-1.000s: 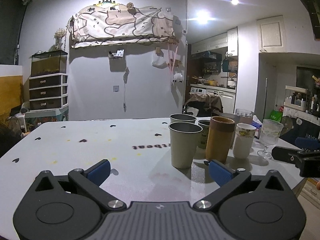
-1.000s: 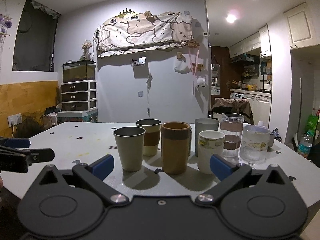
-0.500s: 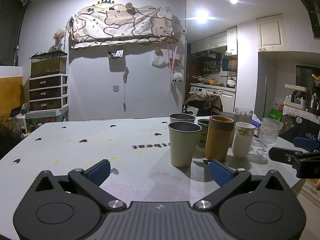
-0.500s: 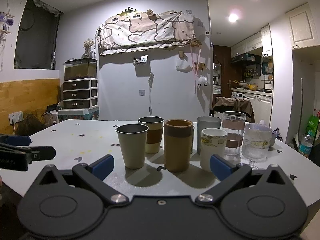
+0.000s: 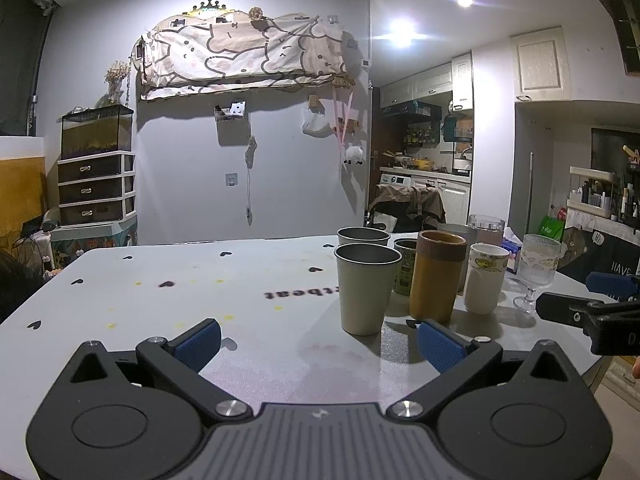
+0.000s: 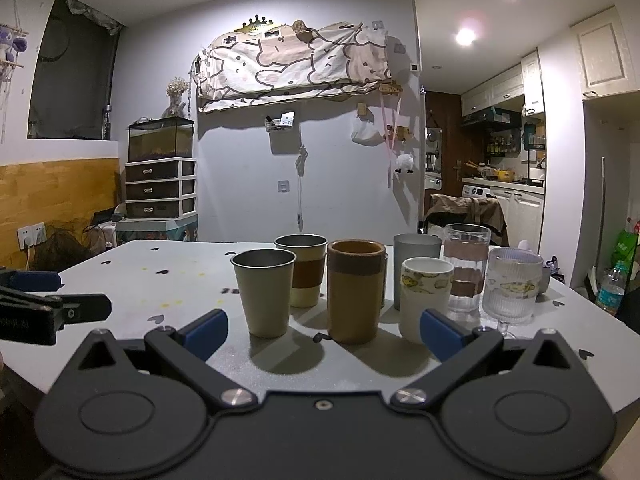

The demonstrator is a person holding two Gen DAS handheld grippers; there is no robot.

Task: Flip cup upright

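Note:
Several cups stand upright in a cluster on the white table [image 6: 160, 280]. A beige metal cup [image 6: 265, 293] [image 5: 366, 288] is nearest on the left. Beside it stand a brown cup [image 6: 354, 290] [image 5: 437, 275], a white patterned cup [image 6: 424, 298] [image 5: 485, 277] and a ribbed stemmed glass [image 6: 511, 286] [image 5: 537, 270]. My right gripper [image 6: 322, 334] is open and empty, just in front of the cluster. My left gripper [image 5: 320, 342] is open and empty, left of the cups. Each gripper shows at the edge of the other's view.
Behind the front row stand a sleeved metal cup [image 6: 302, 268], a grey cup [image 6: 416, 248] and a clear glass [image 6: 466, 264]. The table's right edge [image 6: 600, 312] is close to the glasses. Drawers with a tank [image 6: 160, 184] stand by the far wall.
Both grippers have drawn back slightly and stay open. The cups have not moved.

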